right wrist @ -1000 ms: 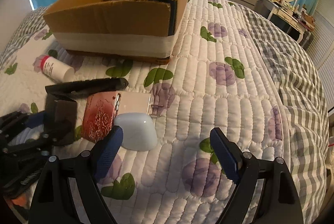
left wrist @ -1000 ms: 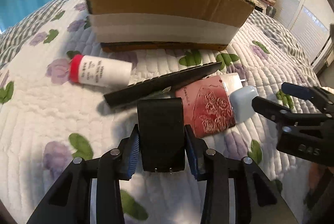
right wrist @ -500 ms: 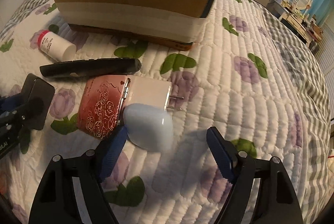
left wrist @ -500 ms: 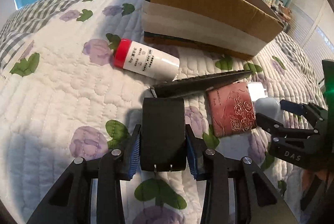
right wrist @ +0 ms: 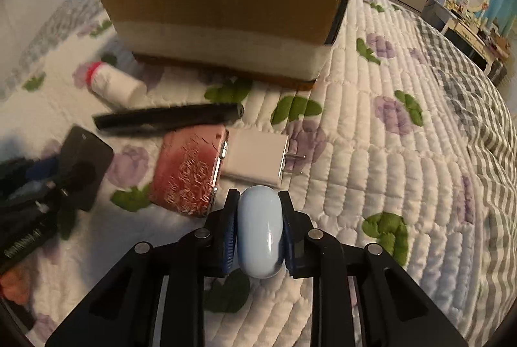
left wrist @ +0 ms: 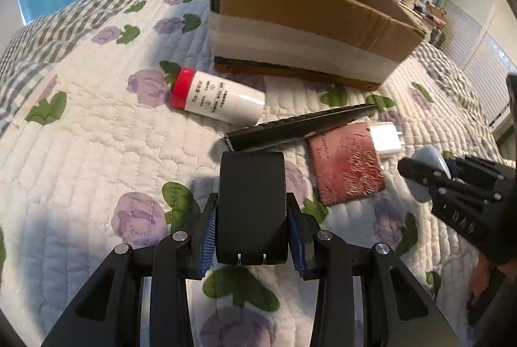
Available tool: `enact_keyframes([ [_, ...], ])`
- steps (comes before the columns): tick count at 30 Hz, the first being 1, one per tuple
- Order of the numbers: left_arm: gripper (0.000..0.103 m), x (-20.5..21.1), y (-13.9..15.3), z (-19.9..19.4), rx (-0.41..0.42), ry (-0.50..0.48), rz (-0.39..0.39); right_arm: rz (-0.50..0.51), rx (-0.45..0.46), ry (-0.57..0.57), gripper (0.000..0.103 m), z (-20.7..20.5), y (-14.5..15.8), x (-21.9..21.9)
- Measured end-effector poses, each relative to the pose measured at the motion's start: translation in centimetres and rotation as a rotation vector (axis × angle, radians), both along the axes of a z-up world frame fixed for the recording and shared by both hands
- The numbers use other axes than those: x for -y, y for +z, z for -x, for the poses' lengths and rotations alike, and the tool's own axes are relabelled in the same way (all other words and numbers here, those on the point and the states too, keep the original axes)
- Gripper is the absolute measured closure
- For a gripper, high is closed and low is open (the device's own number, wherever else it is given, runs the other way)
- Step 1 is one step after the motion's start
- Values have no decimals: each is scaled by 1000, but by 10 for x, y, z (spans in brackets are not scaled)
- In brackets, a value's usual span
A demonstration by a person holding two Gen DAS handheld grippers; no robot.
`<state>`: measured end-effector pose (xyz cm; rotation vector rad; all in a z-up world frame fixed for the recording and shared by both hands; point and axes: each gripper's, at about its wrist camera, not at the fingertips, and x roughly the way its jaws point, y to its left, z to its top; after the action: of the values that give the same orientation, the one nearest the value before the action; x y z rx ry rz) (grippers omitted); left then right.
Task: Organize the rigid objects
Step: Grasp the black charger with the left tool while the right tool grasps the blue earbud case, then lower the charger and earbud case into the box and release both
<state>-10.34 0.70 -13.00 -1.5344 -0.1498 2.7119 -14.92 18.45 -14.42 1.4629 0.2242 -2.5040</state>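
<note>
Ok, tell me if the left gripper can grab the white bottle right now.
Probably not: the left gripper is already shut on a black box. The bottle lies uncovered on the quilt ahead, so the path looks free.

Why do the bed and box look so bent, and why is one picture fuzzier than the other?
Both views use fisheye lenses, so the cardboard box and quilt bulge, with dark corners. The left wrist view is sharp, daylit, with a soft shadow beside the black block. The right wrist view is smeared: the remote and bottle blur.
</note>
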Motion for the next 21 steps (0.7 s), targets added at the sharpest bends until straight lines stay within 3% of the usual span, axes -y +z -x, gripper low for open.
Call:
enact_keyframes([
  [7, 65, -7, 36, -13, -54, -46, 2, 45, -46, -14, 80, -9, 38, -8],
  [13, 65, -11, 91, -11, -139, -77, -4, 47, -127, 20, 80, -12, 98, 0],
  [17, 65, -10, 131, 6, -182, -101, -32, 59, -182, 33, 80, 2, 140, 3],
  [21, 65, -12, 155, 33, -210, -127, -8, 84, -221, 27, 80, 24, 167, 0],
])
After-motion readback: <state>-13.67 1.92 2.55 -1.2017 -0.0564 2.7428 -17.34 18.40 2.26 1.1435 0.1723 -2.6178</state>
